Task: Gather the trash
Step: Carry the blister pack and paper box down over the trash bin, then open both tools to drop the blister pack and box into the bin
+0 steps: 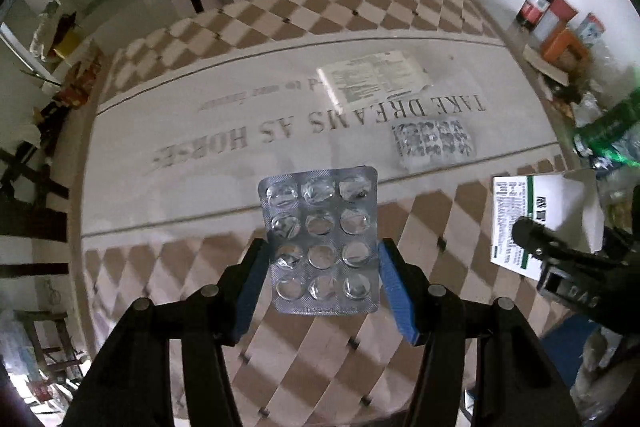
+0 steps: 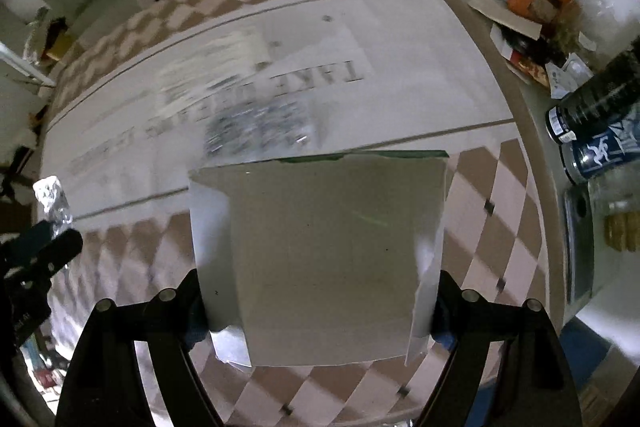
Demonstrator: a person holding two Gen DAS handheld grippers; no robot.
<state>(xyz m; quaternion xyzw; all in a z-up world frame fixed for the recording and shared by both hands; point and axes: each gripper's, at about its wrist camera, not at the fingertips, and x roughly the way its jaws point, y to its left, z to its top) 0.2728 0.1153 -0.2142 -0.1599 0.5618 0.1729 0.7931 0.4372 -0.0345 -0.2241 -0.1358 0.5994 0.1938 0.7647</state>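
L tool (image 1: 320, 263) grips blister pack (image 1: 320, 239) — R tool (image 2: 320, 307) grips box (image 2: 324, 255).

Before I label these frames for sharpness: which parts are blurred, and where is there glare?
Left wrist view: the silver empty blister pack is sharp, with glints on its bubbles; the printed white paper leaflet has a glare patch. Right wrist view: the white cardboard box is readable, but the tablecloth lettering behind it is motion-smeared.
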